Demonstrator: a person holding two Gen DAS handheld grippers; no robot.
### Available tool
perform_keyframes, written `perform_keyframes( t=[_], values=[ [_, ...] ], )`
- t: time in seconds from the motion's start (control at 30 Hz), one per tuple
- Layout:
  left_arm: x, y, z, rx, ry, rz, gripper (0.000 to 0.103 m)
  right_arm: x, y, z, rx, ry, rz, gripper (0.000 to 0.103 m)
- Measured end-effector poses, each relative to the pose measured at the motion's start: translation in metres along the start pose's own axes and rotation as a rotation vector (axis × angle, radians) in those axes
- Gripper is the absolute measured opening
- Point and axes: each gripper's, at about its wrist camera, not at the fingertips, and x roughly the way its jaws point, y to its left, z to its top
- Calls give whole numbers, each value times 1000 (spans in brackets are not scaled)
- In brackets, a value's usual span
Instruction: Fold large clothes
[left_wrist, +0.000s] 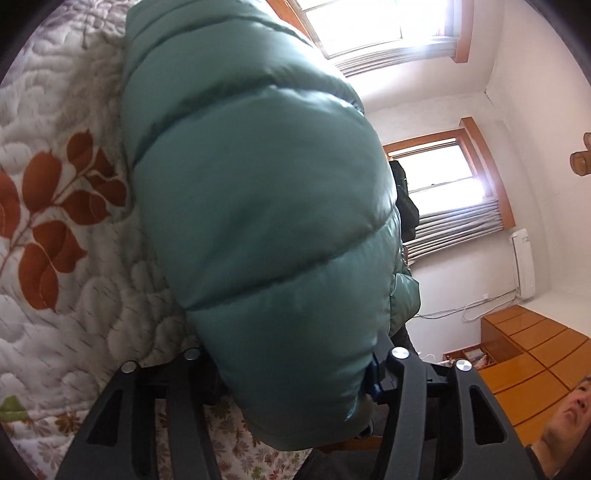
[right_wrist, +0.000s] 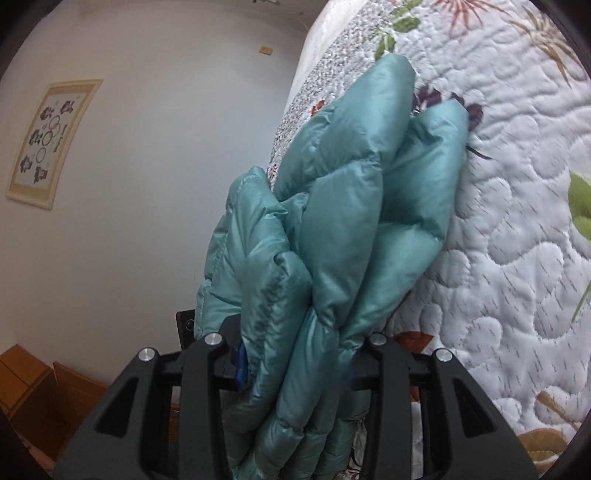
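While bunched over the quilt (right_wrist: 517, 229) (on a bed), jacket (left_wrist: 258, 206) pinched by both: left gripper (left_wrist: 295, 373) fingers clamped on one thick fold, right gripper (right_wrist: 295, 369) fingers closed around gathered layers.

This is a bedroom in a home. A bed fills much of both views, covered by a white quilt (left_wrist: 55, 221) stitched in scallops and printed with rust-red leaves and green sprigs. Two windows (left_wrist: 439, 170) with orange wooden frames let in bright daylight, each with grey pleated curtains (left_wrist: 458, 229) bunched along one side. A white air conditioner (left_wrist: 524, 262) hangs on the plain white wall, with a cable trailing from it. A glossy orange wooden cabinet (left_wrist: 532, 354) with drawers stands by that wall. On another wall hangs a framed floral picture (right_wrist: 51, 142).
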Motion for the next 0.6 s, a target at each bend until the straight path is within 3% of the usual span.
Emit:
perform_keyframes(
  t=[0.13,0.2,0.33,0.47,0.53,0.6],
  values=[
    [-14,3,-6,9,11,24,75,-10,1,-5,6,-19,-43,52],
    [-35,-5,-5,47,-7,57,90,-20,14,-4,-6,-52,-59,53],
    [-93,-34,4,122,-115,85,92,-57,71,-14,-190,-181,-238,52],
    [-113,-64,47,171,-248,-54,95,-55,138,-25,-408,-236,-341,45],
    [-95,-67,74,159,-237,-86,94,-35,146,-21,-444,-184,-386,39],
    [-67,-56,101,113,-168,-84,93,-15,138,-14,-439,-126,-446,33]
  ],
)
